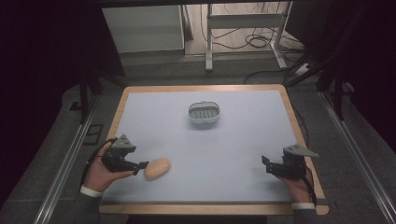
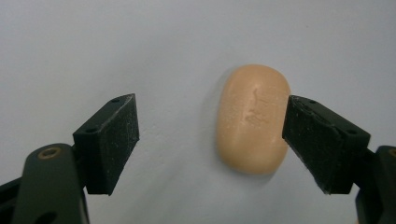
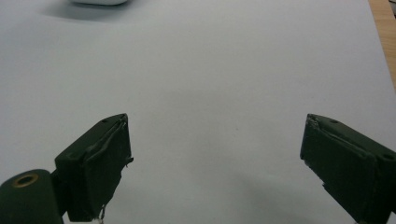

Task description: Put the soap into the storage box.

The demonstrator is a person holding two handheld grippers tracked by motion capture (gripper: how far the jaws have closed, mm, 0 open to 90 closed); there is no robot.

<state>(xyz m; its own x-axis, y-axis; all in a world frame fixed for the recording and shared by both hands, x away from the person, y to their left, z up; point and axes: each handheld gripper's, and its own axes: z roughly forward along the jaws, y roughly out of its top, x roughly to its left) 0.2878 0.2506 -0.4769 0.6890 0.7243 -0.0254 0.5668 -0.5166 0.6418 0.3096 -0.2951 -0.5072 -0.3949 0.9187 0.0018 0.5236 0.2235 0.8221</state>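
Pale blue table (image 1: 205, 140) holds a tan soap bar (image 1: 157, 168) near its front left, between the left gripper's (image 1: 140, 167) wide-open jaws. Right gripper (image 1: 265, 164) rests open, well apart.

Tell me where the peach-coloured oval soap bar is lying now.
In the high view, the peach-coloured oval soap bar lies on the pale blue table mat, near its front left, just ahead of the left gripper.

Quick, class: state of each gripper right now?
Left gripper: open, holding nothing; the soap bar lies loose between its jaws.
Right gripper: open, empty.
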